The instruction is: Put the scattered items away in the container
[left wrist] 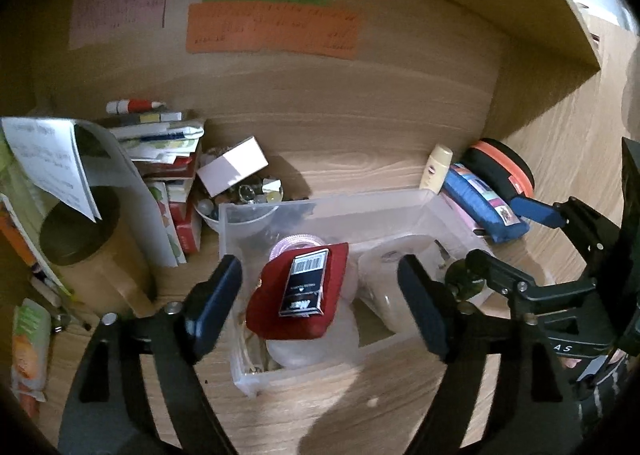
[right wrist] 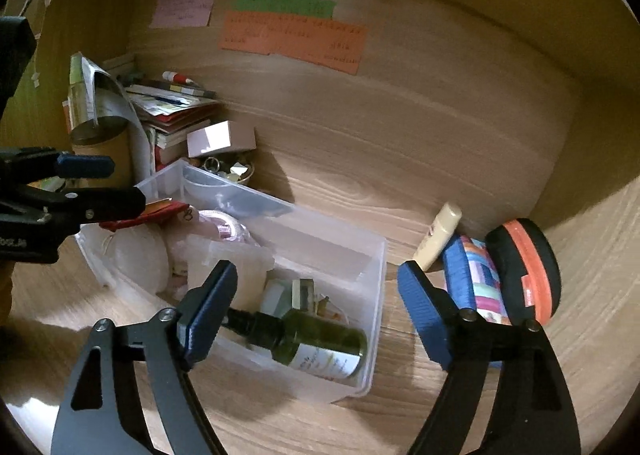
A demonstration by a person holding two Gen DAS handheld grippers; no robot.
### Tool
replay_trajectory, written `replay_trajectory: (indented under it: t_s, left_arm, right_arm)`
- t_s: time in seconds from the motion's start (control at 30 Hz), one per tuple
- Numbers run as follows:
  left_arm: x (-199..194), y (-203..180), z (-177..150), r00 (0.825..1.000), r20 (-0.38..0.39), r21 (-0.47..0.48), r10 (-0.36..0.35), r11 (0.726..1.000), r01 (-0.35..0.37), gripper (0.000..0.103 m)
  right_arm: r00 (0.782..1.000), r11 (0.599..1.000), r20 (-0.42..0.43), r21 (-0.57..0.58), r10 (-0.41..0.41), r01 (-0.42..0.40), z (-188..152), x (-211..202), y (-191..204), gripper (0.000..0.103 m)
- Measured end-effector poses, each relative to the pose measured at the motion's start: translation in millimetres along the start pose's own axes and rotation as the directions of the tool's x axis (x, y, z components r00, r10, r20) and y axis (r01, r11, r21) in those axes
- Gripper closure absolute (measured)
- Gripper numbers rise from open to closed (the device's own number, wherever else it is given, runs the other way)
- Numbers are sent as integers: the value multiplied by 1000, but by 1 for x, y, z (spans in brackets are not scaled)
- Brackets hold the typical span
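Note:
A clear plastic container (left wrist: 328, 203) (right wrist: 376, 255) sits on the wooden desk. In it lie a red pouch (left wrist: 276, 295) with a black barcode box (left wrist: 306, 281) on top, a pink tape roll (right wrist: 224, 227), white items and a dark green bottle (right wrist: 316, 339). My left gripper (left wrist: 320, 299) is open and empty, above the container over the red pouch. My right gripper (right wrist: 316, 311) is open and empty, over the container's near end above the green bottle. The right gripper also shows in the left wrist view (left wrist: 516, 247).
A blue patterned pouch (right wrist: 476, 279), a black and orange round case (right wrist: 528, 267) and a cream tube (right wrist: 438, 235) lie right of the container. Left are stacked booklets (left wrist: 168, 147), a bowl of trinkets (left wrist: 248, 195), a white box (left wrist: 234, 165), a cardboard tube (left wrist: 88, 251) and a snack packet (left wrist: 30, 351).

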State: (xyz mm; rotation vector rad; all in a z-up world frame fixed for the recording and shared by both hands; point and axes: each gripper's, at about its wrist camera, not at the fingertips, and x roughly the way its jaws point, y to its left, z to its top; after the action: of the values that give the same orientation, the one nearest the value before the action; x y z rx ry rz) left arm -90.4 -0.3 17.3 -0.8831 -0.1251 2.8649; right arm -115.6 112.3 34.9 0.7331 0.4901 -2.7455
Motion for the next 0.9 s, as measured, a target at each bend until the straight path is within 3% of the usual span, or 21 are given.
replay_trajectory:
  t_s: [0.07,0.1,0.17,0.5,0.9]
  left_arm:
    - [-4,-4,-1,1000,-3,10,7,1000,-7,19]
    - [-6,-6,-3,1000,-4,15,20,1000,-20,8]
    - [-10,-8,-5,999,11,16,41,999,-41,3]
    - [-29,-19,-23,994,25,55,106,993,-107,3]
    - [-41,-29,-34,990,26,21,140,990,-140,3]
  right_arm:
    - [1000,1000,5,2,-11,11,-1,-3,0,9]
    - [1000,1000,9,3,-13,13,-1,-5,0,7]
    - [1000,1000,16,9,-13,13,-3,-10,-1,4]
    - [1000,999,22,35,5,-5,-14,-30,-7,3]
    - [999,998,35,54,25,-27,-25,-49,-1,3]
